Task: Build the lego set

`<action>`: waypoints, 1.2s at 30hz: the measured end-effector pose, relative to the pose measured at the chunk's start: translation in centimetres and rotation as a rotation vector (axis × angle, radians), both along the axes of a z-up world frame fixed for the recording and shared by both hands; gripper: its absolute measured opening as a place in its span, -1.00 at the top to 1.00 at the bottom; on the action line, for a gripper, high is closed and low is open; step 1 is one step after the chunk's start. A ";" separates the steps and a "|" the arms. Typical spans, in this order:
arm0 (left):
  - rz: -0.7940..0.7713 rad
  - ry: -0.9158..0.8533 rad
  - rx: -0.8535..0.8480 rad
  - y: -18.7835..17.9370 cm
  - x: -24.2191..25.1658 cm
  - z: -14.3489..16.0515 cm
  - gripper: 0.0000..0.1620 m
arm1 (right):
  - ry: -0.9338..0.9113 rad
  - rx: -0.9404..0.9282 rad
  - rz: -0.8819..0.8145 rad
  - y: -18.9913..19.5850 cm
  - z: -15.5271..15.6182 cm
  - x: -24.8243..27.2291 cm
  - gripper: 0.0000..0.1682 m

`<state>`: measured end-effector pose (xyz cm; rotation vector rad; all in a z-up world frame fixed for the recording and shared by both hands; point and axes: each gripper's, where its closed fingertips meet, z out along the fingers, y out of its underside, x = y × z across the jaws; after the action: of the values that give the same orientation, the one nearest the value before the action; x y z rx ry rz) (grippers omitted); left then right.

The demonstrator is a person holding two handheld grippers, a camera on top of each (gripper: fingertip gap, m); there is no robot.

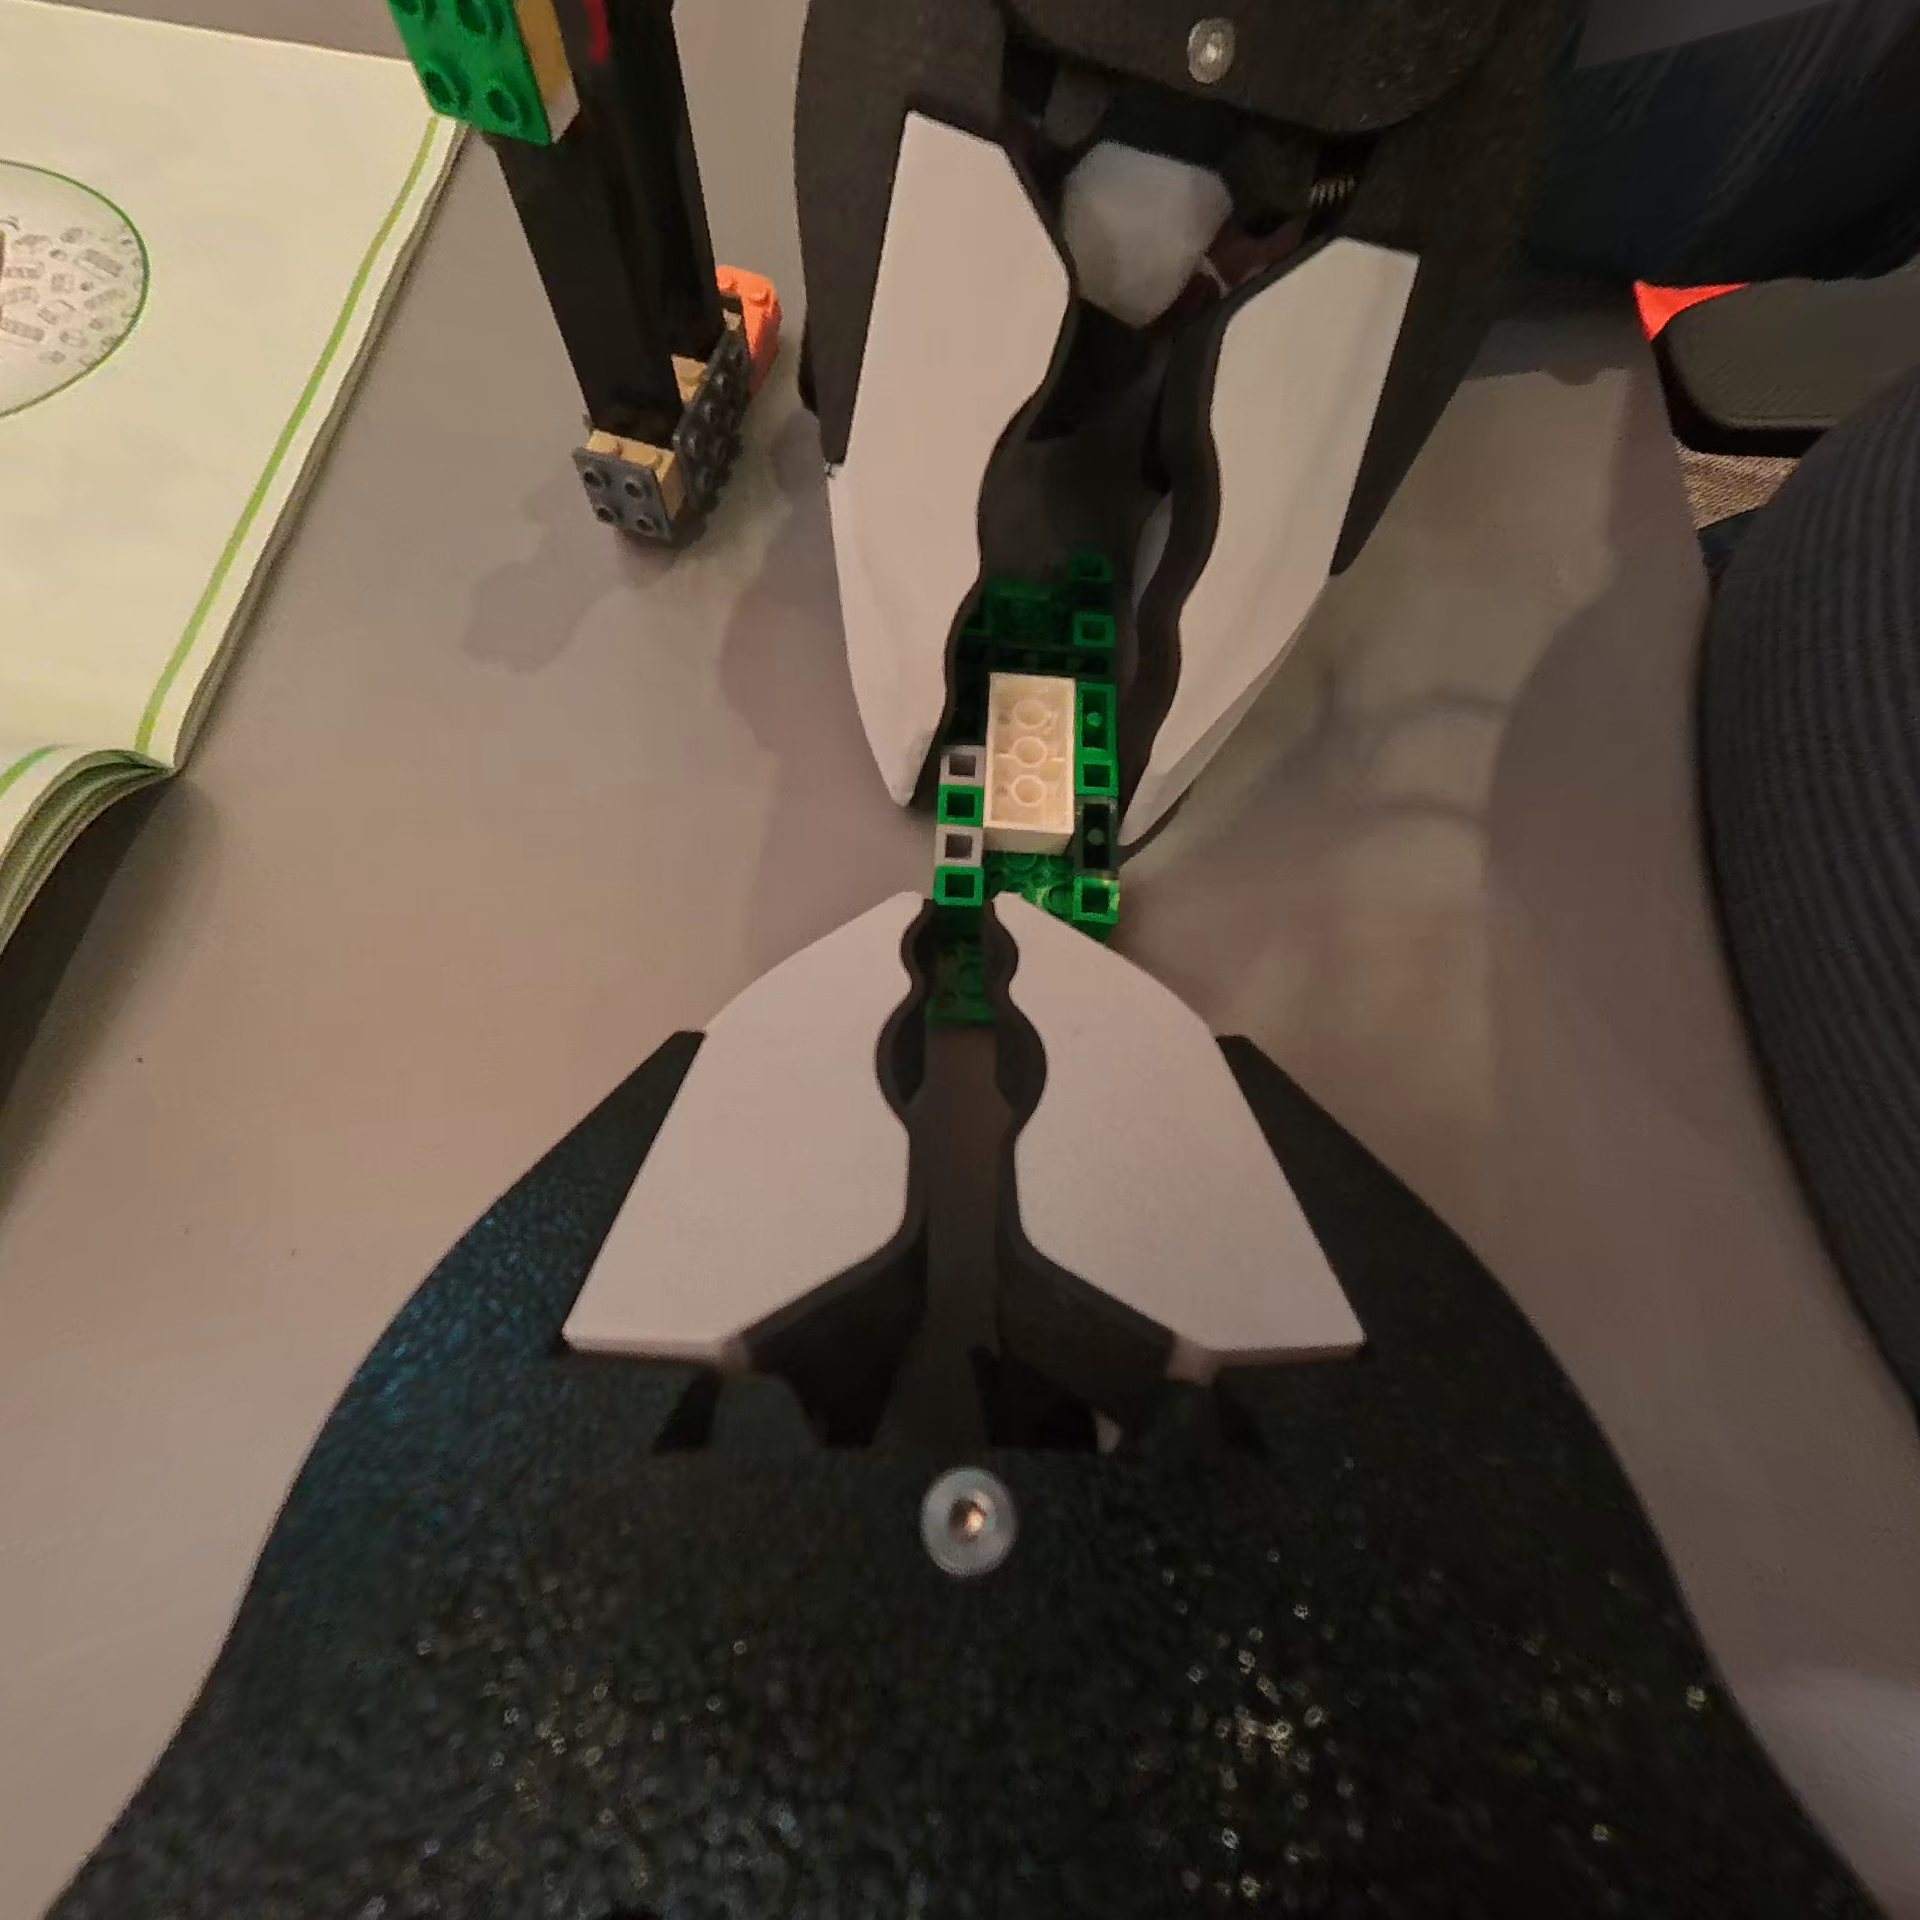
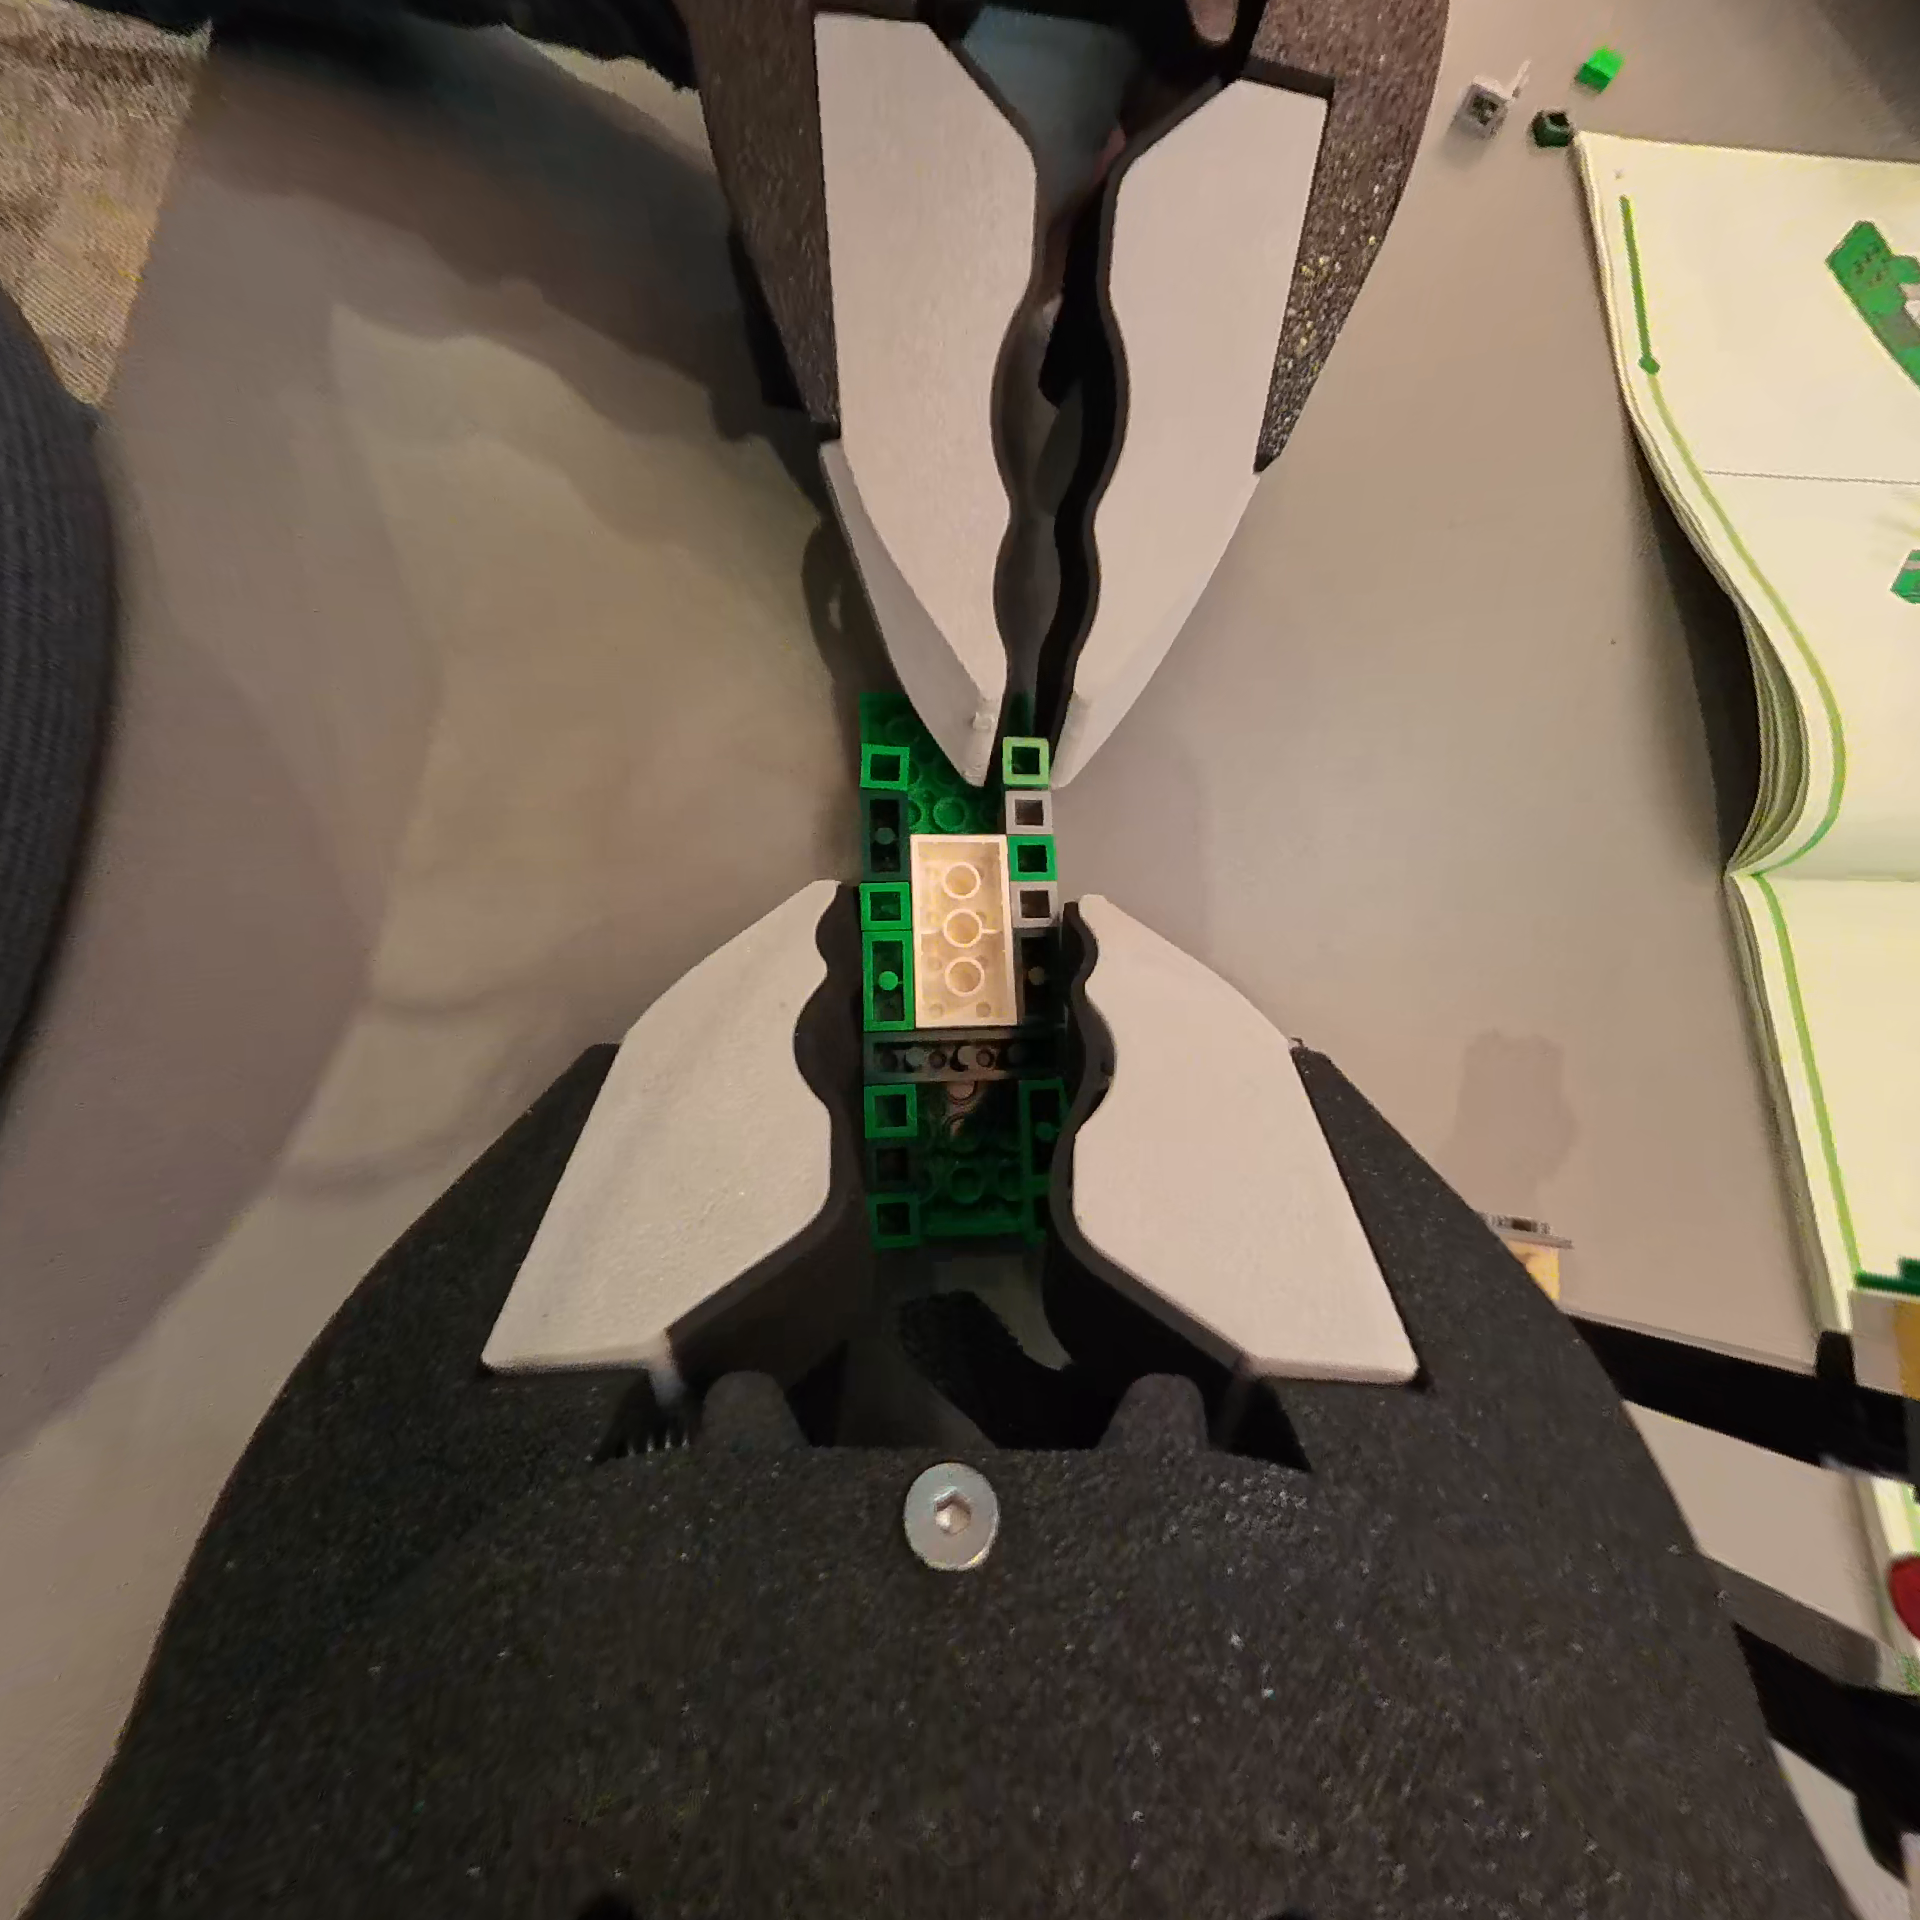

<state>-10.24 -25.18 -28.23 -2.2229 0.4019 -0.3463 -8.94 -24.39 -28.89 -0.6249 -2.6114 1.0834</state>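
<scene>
Spanning both jaws, green assembly (image 1: 1039, 790)

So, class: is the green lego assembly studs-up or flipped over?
Flipped over: the green lego assembly shows hollow undersides, as does its white brick.

We are gripping the green lego assembly (image 1: 1039, 831) from both ends: our left claw (image 1: 961, 909) pinching its near end, our right claw (image 1: 1023, 821) clamping its far end, above the grey surface (image 1: 520, 935).
</scene>
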 end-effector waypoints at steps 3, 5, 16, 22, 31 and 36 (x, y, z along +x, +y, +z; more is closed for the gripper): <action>-0.005 -0.003 0.008 0.0 0.1 0.1 0.91 | -0.002 -0.029 -0.003 0.0 0.1 0.1 0.57; -0.015 -0.015 0.006 -0.1 0.3 0.3 0.91 | 0.002 -0.033 -0.003 0.1 0.2 0.1 0.57; 0.001 -0.019 0.000 -0.1 0.1 0.3 0.91 | 0.032 -0.034 0.014 -0.1 0.3 0.1 0.57; 0.001 -0.012 0.005 -0.1 0.1 0.3 0.91 | 0.049 -0.041 0.017 -0.2 0.4 0.0 0.57; -0.001 -0.056 0.011 0.0 0.4 0.6 0.84 | 0.078 -0.044 -0.002 -0.1 0.6 0.1 0.58; -0.005 -0.068 0.023 -0.2 0.4 1.1 0.82 | 0.083 -0.057 -0.011 0.0 0.8 0.2 0.57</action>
<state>-9.82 -25.35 -27.13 -2.1821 0.3737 -0.4167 -8.78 -24.38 -28.13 -0.5924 -2.5124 1.1581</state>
